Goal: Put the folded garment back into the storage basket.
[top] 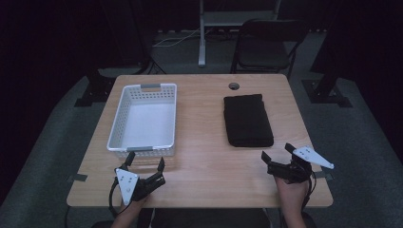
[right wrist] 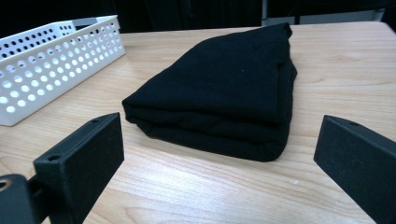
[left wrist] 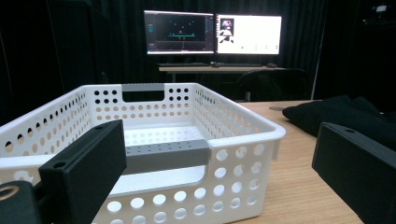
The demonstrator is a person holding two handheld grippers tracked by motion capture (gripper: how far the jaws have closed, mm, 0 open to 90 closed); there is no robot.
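Folded black cloth (top: 248,120) lies at 2 o'clock on the desk (top: 204,161), white basket (top: 144,118) at 10; left tongs (top: 145,162) and right tongs (top: 276,152) hover wide, empty. Left gripper view: jaws near the basket (left wrist: 187,154) could knock it. Right gripper view: pinching the cloth (right wrist: 224,84) might lift one layer, unfolding it.

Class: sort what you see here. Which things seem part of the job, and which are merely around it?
Likely in play:
white basket, empty
folded black cloth
left tool, open
right tool, open

Just around:
folding chair
two monitors
table's cable hole
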